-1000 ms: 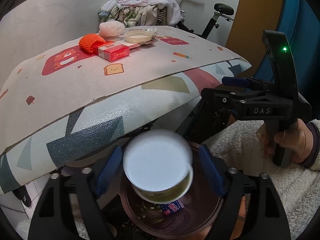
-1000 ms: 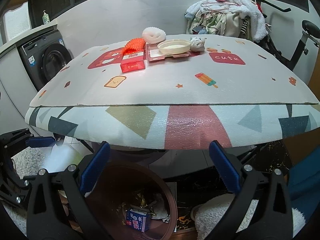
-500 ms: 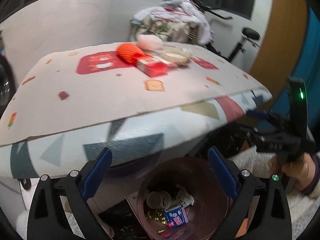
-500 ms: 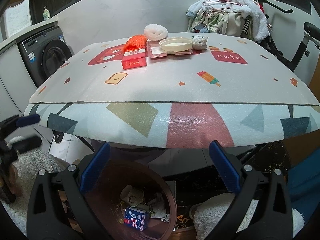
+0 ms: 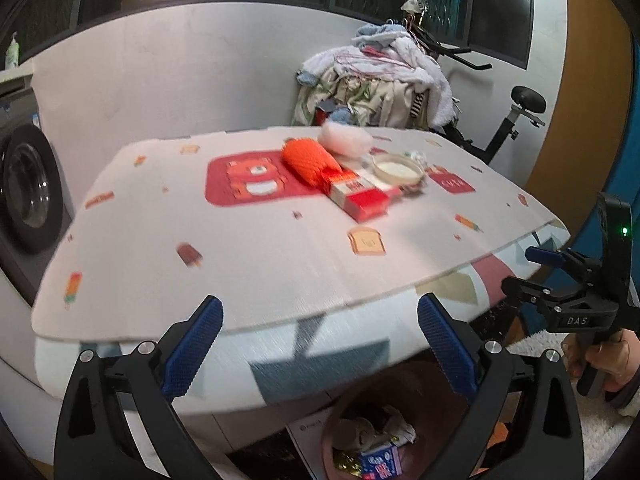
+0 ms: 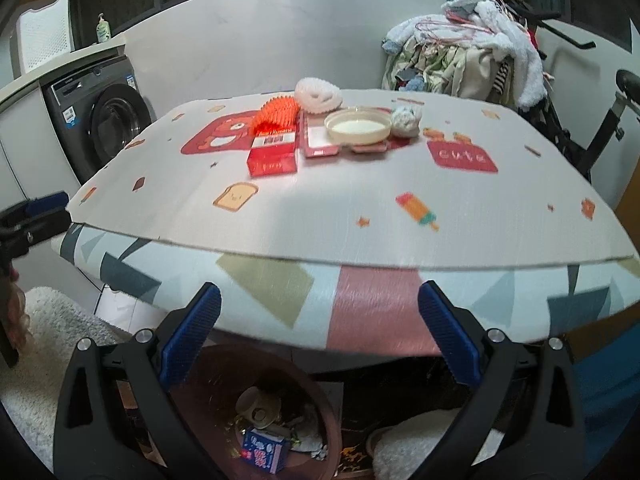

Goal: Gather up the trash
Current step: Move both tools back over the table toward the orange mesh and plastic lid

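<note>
While both hand-held grippers (image 5: 318,338) (image 6: 320,336) gape empty, round brown bin (image 6: 320,416) holds crumpled wrappers, blue carton (image 6: 265,455)

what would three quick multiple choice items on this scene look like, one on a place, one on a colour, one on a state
1. Where is the bin?
A. on the table
B. on the floor, below the table's near edge
C. on top of the washer

2. What colour is the box in front of the spiky item?
A. red
B. green
C. black

3. How do the left tongs stand?
A. shut on a cup
B. shut on nothing
C. open, with nothing between them

Answers:
1 B: the bin shows under the overhanging table edge, with a blue carton and other trash inside.
2 A: both views show the box red.
3 C: the blue pads sit wide apart with only table and bin seen between them.
</note>
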A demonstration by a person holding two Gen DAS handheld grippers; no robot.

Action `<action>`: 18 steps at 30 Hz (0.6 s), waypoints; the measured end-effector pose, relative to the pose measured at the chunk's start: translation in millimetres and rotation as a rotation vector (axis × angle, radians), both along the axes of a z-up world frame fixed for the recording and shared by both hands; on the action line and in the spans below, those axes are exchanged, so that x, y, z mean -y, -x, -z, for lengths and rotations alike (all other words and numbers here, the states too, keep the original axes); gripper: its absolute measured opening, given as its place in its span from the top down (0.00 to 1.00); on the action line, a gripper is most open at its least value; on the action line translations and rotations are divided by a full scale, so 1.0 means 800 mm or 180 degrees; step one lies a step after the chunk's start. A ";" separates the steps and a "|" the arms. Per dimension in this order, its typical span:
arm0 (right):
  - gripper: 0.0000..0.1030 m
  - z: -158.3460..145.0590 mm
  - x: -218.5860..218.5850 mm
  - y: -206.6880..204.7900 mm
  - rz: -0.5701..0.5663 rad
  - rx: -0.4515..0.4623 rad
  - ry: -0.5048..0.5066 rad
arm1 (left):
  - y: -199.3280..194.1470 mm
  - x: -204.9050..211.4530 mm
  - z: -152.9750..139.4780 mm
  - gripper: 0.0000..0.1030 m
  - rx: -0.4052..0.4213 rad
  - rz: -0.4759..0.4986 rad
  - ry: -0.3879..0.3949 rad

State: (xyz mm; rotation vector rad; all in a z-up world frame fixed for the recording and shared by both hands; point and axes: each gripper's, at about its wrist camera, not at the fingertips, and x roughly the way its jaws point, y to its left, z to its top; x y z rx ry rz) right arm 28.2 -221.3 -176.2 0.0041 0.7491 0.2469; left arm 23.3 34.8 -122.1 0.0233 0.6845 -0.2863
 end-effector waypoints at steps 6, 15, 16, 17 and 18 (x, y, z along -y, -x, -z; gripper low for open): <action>0.06 -0.012 0.004 -0.028 -0.0003 0.0038 0.0093 | -0.030 -0.015 -0.025 0.07 0.0070 -0.0061 -0.0025; 0.06 -0.023 0.018 -0.088 0.0052 0.0057 0.0181 | -0.070 -0.038 -0.031 0.07 0.0043 -0.0139 0.0046; 0.06 -0.024 0.023 -0.099 0.0102 0.0071 0.0195 | -0.074 -0.040 -0.029 0.07 0.0032 -0.0145 0.0062; 0.06 -0.025 0.027 -0.108 0.0135 0.0072 0.0186 | -0.078 -0.041 -0.027 0.07 0.0021 -0.0148 0.0075; 0.06 -0.026 0.031 -0.116 0.0152 0.0066 0.0165 | -0.084 -0.044 -0.024 0.07 0.0005 -0.0155 0.0092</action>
